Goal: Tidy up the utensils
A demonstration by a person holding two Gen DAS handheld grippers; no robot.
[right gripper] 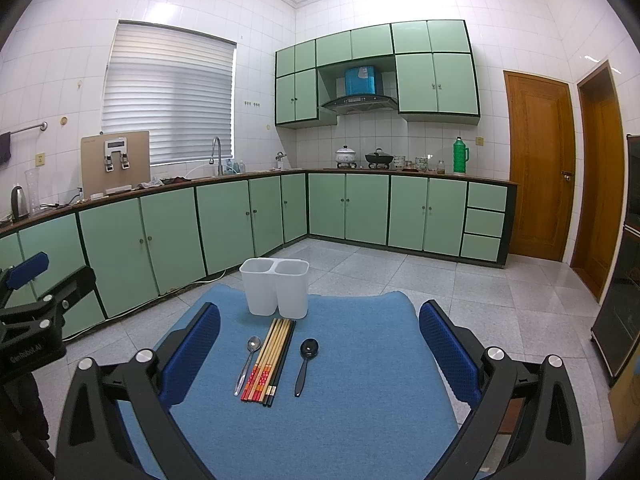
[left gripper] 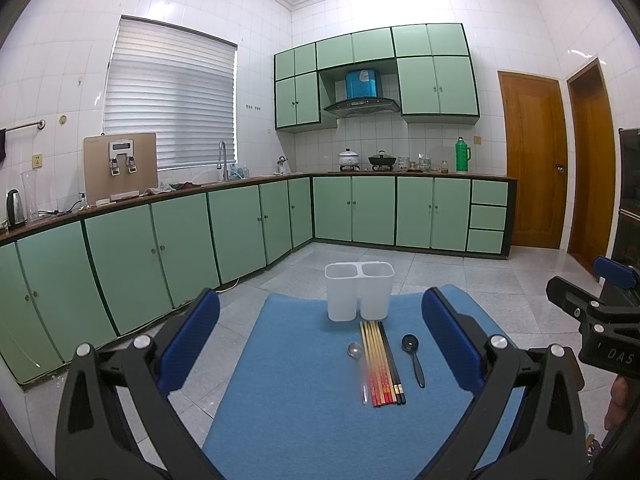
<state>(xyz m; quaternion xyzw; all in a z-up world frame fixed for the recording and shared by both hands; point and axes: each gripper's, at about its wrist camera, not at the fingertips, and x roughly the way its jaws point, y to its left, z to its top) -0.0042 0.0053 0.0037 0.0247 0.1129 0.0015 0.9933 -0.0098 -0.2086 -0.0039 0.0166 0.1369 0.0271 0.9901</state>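
A white two-compartment utensil holder [left gripper: 359,291] [right gripper: 275,287] stands empty at the far end of a blue mat [left gripper: 304,420] [right gripper: 360,392]. In front of it lie a metal spoon [left gripper: 357,364] [right gripper: 248,362], a bundle of several chopsticks [left gripper: 382,362] [right gripper: 270,360] and a black spoon [left gripper: 414,358] [right gripper: 305,364], side by side. My left gripper [left gripper: 320,340] hangs open above the mat's near end, nothing between its blue pads. My right gripper [right gripper: 320,340] is open too, hovering behind the utensils. Each gripper shows at the other view's edge [left gripper: 600,304] [right gripper: 36,308].
The mat lies on a grey tiled floor [right gripper: 460,280]. Green cabinets [left gripper: 200,236] run along the left and back under a counter with a kettle [left gripper: 14,208], sink tap [left gripper: 222,160] and pots. Wooden doors [right gripper: 540,164] stand at the right.
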